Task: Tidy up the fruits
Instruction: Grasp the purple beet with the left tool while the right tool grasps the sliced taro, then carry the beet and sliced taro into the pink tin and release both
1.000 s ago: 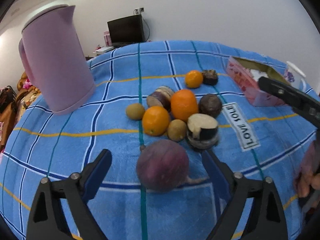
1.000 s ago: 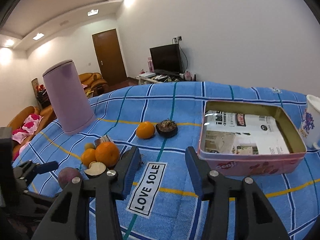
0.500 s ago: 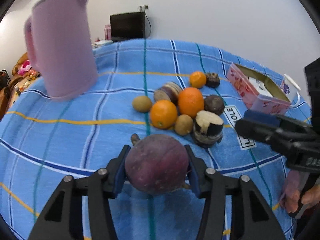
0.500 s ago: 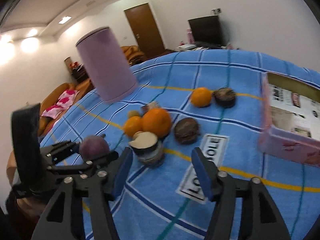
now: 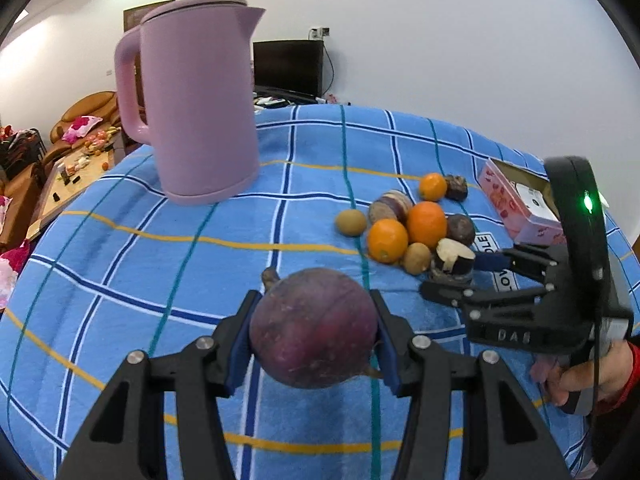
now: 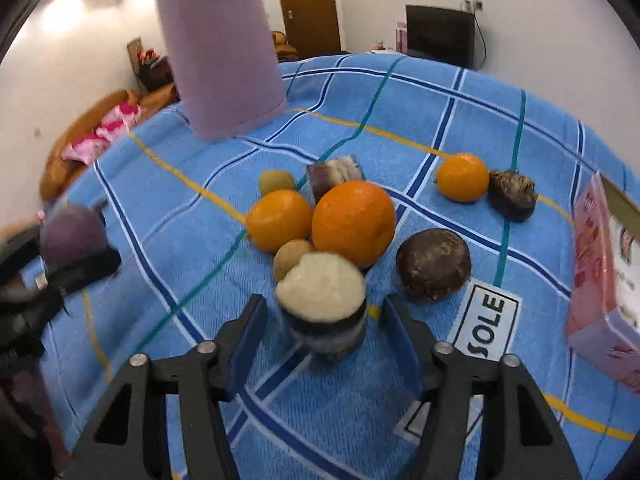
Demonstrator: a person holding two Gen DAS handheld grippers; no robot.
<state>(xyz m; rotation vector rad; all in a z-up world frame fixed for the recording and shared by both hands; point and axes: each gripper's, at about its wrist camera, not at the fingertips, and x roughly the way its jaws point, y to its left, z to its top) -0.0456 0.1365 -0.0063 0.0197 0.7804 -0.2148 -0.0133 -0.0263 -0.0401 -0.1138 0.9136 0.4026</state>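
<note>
My left gripper (image 5: 314, 300) is shut on a round purple root (image 5: 314, 328), both pads pressing its sides, just above the blue checked cloth (image 5: 120, 280). The fruit pile lies to the right of it: oranges (image 6: 354, 222) (image 6: 280, 220), small brown fruits (image 6: 294, 262) and a dark round fruit (image 6: 434, 264). My right gripper (image 6: 324, 304) straddles a cut dark-skinned piece with pale flesh (image 6: 320, 292). Its jaws are closing, with a gap still showing on each side. The left wrist view shows the right gripper (image 5: 452, 276) reaching that piece (image 5: 454, 258).
A tall pink kettle (image 5: 196, 100) stands at the back left of the cloth. An open pink tin box (image 6: 600, 264) sits at the right edge. Another orange (image 6: 462, 176) and a rough dark fruit (image 6: 512, 194) lie apart behind the pile. A hand (image 5: 588, 376) holds the right gripper.
The left gripper closed on the purple root and raised it off the cloth. The right gripper swung down and left from near the tin to the cut piece, widening and then narrowing.
</note>
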